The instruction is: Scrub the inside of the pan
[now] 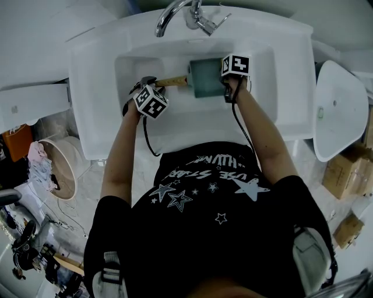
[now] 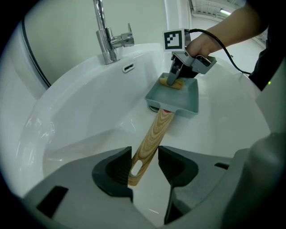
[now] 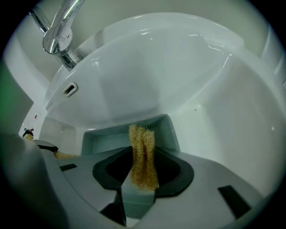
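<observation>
A teal square pan (image 1: 205, 78) (image 2: 181, 97) lies in the white sink (image 1: 280, 87), its wooden handle (image 1: 172, 81) (image 2: 154, 132) pointing left. My left gripper (image 1: 147, 83) (image 2: 145, 163) is shut on the end of that handle. My right gripper (image 1: 228, 87) (image 2: 176, 77) (image 3: 142, 167) points steeply down into the pan at its far right corner. It is shut on a yellow fibrous sponge (image 3: 142, 152) (image 2: 172, 83), whose tip rests against the pan's inside (image 3: 111, 139) by the far wall.
The chrome tap (image 1: 180, 14) (image 2: 105, 36) (image 3: 60, 33) stands behind the pan, with an overflow slot (image 2: 128, 68) below it. The sink walls close in on all sides. A white oval basin (image 1: 341, 110) and cardboard boxes (image 1: 344, 174) are at the right, a basket (image 1: 58, 169) at the left.
</observation>
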Available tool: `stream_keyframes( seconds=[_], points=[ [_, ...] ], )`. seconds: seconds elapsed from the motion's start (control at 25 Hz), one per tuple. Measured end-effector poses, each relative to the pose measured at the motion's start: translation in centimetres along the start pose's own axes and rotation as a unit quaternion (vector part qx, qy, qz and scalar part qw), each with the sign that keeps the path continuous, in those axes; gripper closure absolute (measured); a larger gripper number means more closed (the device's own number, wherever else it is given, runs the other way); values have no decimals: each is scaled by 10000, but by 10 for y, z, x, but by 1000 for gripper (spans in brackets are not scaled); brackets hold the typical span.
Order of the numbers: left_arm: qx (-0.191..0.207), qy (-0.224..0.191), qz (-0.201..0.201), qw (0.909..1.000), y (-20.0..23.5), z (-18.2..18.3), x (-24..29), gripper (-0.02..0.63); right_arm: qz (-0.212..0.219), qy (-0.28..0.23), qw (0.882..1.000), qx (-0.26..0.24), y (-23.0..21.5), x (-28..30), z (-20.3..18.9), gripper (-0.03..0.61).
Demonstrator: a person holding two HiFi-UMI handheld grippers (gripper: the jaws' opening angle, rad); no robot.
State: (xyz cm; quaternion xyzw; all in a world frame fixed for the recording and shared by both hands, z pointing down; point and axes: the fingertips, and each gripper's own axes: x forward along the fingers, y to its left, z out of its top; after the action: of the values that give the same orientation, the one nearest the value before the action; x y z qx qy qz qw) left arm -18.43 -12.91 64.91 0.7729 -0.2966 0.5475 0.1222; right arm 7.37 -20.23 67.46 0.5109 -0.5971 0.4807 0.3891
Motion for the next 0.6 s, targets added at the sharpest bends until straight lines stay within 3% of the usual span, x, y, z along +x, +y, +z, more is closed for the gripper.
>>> stream_keyframes(
  seconds=[0.28, 0.6],
  points=[
    [17, 23, 10, 10000, 0, -1, 2, 422, 155, 54, 9999, 11, 4, 0, -3, 432],
    [-17, 54, -19, 10000, 1, -2, 3, 422, 1285, 236, 9907, -392, 81, -6, -21, 433]
  ],
)
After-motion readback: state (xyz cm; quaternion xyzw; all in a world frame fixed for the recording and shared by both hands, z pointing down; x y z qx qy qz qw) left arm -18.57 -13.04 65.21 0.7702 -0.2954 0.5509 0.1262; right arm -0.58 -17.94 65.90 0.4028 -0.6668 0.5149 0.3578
